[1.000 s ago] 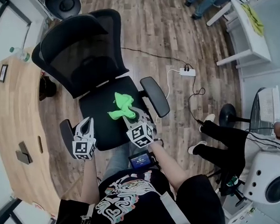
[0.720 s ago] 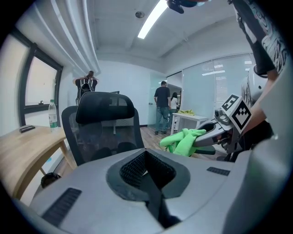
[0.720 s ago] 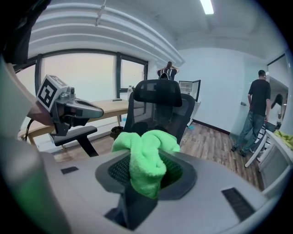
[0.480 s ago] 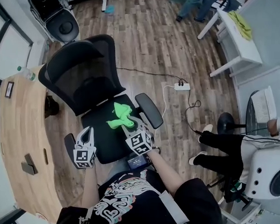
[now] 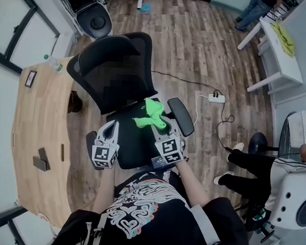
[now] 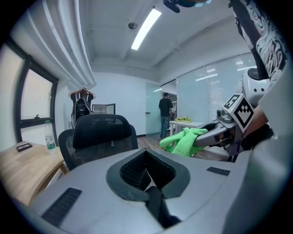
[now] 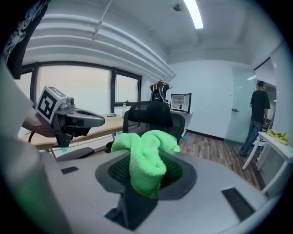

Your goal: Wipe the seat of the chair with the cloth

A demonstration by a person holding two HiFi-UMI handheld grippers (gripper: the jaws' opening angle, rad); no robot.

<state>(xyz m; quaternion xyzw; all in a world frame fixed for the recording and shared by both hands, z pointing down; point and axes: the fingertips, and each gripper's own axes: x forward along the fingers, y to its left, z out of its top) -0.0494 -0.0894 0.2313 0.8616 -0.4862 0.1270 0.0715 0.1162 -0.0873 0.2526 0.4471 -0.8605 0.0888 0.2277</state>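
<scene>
A wood-plank floor [image 5: 198, 45] spreads around the black office chair [image 5: 114, 71], a curved wooden desk [image 5: 40, 118] at our left. Over its seat [image 5: 136, 144] our right gripper [image 5: 159, 124] clamps the green cloth [image 5: 152, 116]. Our left gripper [image 5: 111, 126], jaws pressed together on nothing, hovers at the seat's left edge.

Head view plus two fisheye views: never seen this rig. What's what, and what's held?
No robot here: a person holds a pair of tongs in each hand. The head view comes from a camera on the person's head, looking down on a black office chair beside a wooden table. The other two views come from cameras riding on each tool, looking along its jaws. The right tongs are shut on a green cloth, held over the seat; contact can't be told. The left tongs are shut and empty, at the seat's left side.
</scene>
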